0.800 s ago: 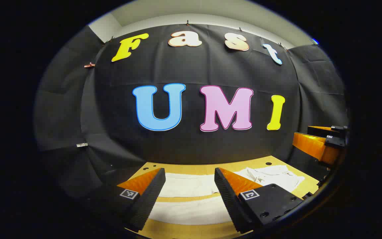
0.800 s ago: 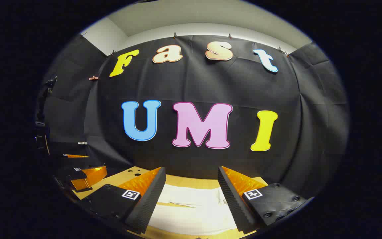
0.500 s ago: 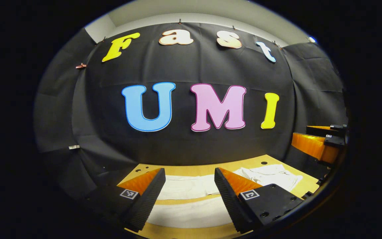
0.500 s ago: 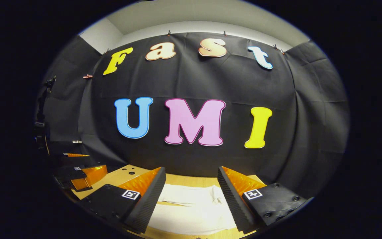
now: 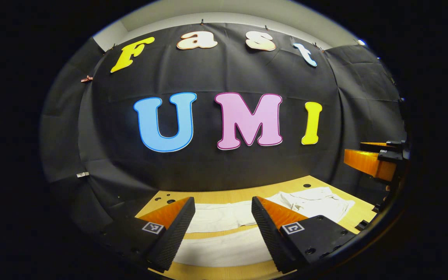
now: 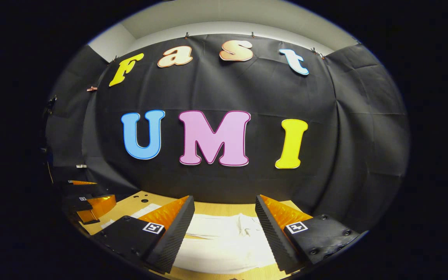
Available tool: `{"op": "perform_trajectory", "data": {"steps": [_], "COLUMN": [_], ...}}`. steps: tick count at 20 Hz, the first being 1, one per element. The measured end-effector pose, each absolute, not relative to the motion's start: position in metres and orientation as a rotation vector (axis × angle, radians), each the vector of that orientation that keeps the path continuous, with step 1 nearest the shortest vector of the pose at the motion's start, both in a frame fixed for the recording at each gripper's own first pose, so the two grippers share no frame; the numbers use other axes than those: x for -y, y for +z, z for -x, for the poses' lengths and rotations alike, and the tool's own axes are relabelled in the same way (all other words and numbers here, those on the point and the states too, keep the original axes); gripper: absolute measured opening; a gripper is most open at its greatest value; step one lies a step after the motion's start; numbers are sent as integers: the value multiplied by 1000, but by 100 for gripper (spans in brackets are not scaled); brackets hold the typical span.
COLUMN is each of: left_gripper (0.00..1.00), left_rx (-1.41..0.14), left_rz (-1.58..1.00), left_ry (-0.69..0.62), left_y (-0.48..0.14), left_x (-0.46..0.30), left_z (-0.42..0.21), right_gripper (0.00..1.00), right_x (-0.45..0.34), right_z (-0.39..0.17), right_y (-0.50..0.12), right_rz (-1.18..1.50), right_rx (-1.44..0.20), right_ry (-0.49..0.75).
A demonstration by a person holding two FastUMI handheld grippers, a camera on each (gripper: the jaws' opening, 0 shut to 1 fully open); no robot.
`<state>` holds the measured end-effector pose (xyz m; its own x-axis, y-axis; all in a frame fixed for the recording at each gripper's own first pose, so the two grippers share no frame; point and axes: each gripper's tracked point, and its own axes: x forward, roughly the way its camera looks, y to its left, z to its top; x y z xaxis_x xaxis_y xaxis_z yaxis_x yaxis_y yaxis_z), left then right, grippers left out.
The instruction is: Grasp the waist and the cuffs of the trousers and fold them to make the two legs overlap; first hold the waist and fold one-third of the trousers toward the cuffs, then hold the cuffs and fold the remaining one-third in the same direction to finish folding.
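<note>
White trousers [image 5: 224, 217] lie spread flat on the wooden table [image 5: 247, 193], two legs side by side with a strip of table between them and the waist [image 5: 317, 202] off to the right. My left gripper [image 5: 223, 225] hovers open above the legs, holding nothing. In the right gripper view the waist end of the trousers [image 6: 224, 241] lies below my right gripper [image 6: 224, 229], which is open and holds nothing. The right gripper [image 5: 371, 159] also appears at the right edge of the left gripper view; the left gripper [image 6: 88, 202] appears at the left edge of the right gripper view.
The booth's black cloth wall [image 5: 224, 163] rises straight behind the table's far edge. Small round holes [image 5: 167, 200] mark the table top near its back corners.
Both views have shifted: the wall slid left and slightly up, and a little more table and trousers shows. Both grippers stay open.
</note>
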<state>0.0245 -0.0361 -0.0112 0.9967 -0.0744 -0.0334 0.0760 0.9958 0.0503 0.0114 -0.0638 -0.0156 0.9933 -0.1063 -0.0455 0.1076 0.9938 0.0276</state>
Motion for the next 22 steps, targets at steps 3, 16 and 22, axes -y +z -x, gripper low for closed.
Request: {"op": "perform_trajectory", "data": {"steps": [3,16,22], "left_gripper": [95,97,97], "left_rx": [-27,-85,-140], "left_rz": [-56,-25,-12], "left_ry": [-65,75,149], "left_y": [-10,-32,-48], "left_x": [33,-24,-56], "left_z": [-26,-45,-51], "right_gripper": [97,97,97], "right_x": [74,148,180], "right_z": [-13,-38,-44], "right_y": [-18,-52,-83], "right_rz": [-24,253,571], "right_rx": [-44,-119,-182], "right_ry": [-126,-113,21]}}
